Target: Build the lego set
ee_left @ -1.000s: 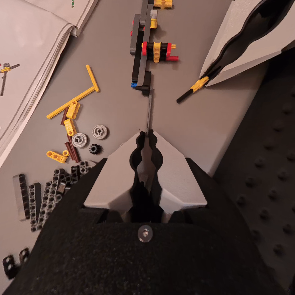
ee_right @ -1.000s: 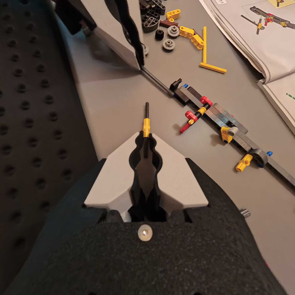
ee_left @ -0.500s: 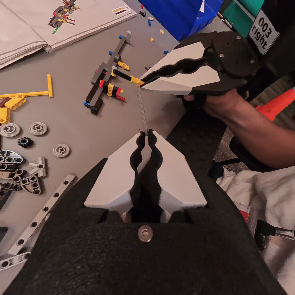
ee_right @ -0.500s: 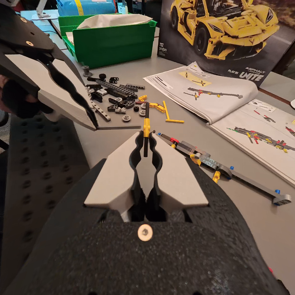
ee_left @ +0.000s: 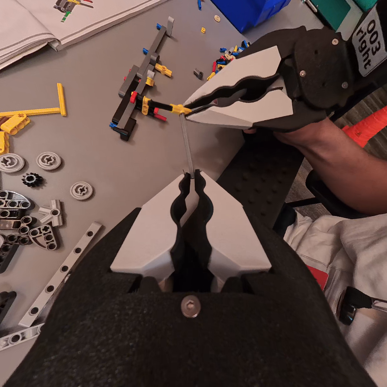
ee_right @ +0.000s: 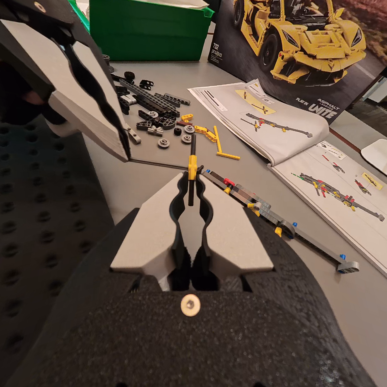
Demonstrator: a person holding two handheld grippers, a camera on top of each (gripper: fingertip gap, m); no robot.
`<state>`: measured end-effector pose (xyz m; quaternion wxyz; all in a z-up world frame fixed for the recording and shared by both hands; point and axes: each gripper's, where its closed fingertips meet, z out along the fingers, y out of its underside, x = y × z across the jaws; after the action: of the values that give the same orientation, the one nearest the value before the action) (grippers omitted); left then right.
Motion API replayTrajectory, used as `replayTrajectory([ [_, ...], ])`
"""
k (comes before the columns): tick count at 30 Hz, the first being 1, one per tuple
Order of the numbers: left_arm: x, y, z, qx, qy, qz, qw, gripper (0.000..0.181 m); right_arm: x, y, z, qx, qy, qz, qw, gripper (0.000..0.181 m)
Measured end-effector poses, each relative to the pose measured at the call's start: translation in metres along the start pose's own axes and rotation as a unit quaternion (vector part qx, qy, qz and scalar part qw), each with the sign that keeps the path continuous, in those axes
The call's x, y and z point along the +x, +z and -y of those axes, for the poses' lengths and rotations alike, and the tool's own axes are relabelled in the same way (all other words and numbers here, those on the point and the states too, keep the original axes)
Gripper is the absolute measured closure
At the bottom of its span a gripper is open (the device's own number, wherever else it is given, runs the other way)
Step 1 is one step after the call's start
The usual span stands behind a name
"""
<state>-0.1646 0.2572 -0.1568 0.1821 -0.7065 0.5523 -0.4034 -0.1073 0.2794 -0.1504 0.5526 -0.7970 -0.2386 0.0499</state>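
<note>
My left gripper [ee_left: 191, 174] is shut on a thin grey axle [ee_left: 187, 146] whose far end meets the yellow connector [ee_left: 179, 109]. My right gripper [ee_right: 191, 174] is shut on that yellow connector [ee_right: 191, 167], which sits on a black axle [ee_right: 192, 146]. Both grippers hold their parts above the grey table [ee_left: 104, 150]; the right gripper also shows in the left wrist view [ee_left: 188, 110], and the left gripper in the right wrist view [ee_right: 126, 156] with the grey axle [ee_right: 159, 164]. The long grey and black assembly [ee_left: 138, 83] lies on the table behind them and also shows in the right wrist view [ee_right: 261, 207].
Loose parts lie at the left: grey discs [ee_left: 48, 160], a black gear [ee_left: 32, 179], yellow axles [ee_left: 60, 100], grey and black beams [ee_left: 62, 270]. An open instruction booklet [ee_right: 293, 136], a green bin [ee_right: 146, 31], the set's box [ee_right: 303, 41] and a blue bin [ee_left: 247, 12] stand around. A black studded mat [ee_right: 31, 209] borders the table. The left gripper's tips are roughly 7 cm from the right gripper's.
Both grippers rose off the table and came together. The grey axle's tip, apart from the yellow connector a second ago, now meets it from the side.
</note>
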Motion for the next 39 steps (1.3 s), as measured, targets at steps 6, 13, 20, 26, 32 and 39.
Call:
replayTrajectory([
  [6,-0.002,0.000,0.000,0.001,-0.013,-0.008,1.000,0.179,-0.001,0.001,-0.002,-0.005,-0.007,-0.001,1.000,0.175],
  [13,0.001,0.005,0.006,0.018,-0.028,-0.021,0.999,0.179,-0.012,0.003,0.002,0.002,-0.030,0.013,0.999,0.175],
  [20,-0.005,0.011,0.017,0.031,-0.029,-0.014,0.999,0.178,-0.031,0.006,0.005,0.003,-0.067,0.040,0.997,0.175],
  [26,-0.006,0.004,0.028,0.072,-0.035,-0.014,0.997,0.156,-0.020,0.005,0.003,-0.001,-0.010,0.043,0.999,0.175],
  [32,-0.009,-0.006,0.017,0.064,0.013,0.003,0.998,0.171,-0.012,0.002,0.007,0.018,0.038,0.052,0.998,0.175],
  [39,-0.001,0.012,0.021,0.058,0.029,0.001,0.998,0.179,-0.024,0.005,0.003,0.000,-0.013,0.055,0.998,0.175],
])
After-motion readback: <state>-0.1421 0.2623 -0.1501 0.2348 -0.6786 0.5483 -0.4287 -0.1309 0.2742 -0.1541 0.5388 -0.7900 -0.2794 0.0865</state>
